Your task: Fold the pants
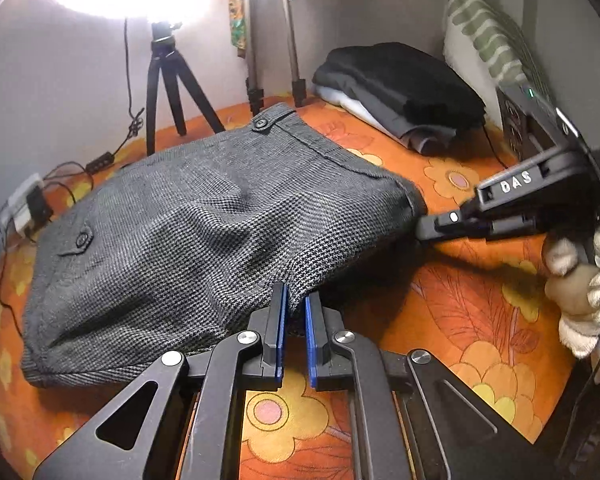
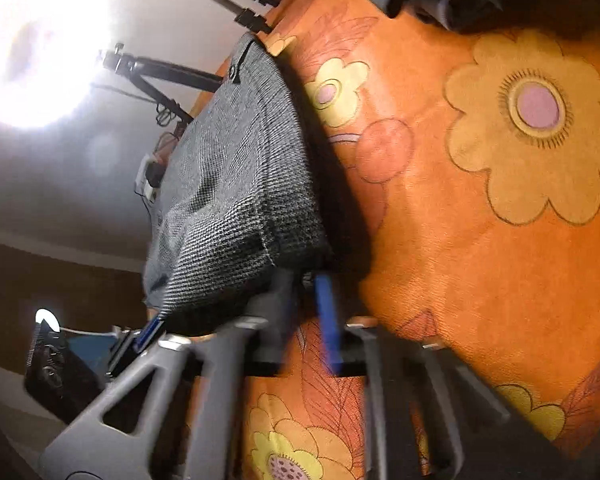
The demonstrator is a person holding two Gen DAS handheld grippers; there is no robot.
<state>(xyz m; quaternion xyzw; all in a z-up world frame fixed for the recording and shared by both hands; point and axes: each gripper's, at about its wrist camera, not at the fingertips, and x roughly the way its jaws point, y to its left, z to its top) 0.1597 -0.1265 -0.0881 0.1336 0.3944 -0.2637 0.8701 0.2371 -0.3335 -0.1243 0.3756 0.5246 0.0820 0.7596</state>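
Grey pants (image 1: 188, 232) pinched by left gripper (image 1: 296, 312) and right gripper (image 1: 422, 232), folded clothes (image 1: 400, 92) behind, tripods (image 1: 172, 92) beyond.

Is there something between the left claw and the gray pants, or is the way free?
Nothing visible stands between them. The left claw is already at the near edge of the pants, with cloth between its fingers. The right claw meets the waistband corner.

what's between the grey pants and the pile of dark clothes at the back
Only bare orange flowered cover lies between the pants and the pile; the left wrist view shows it.
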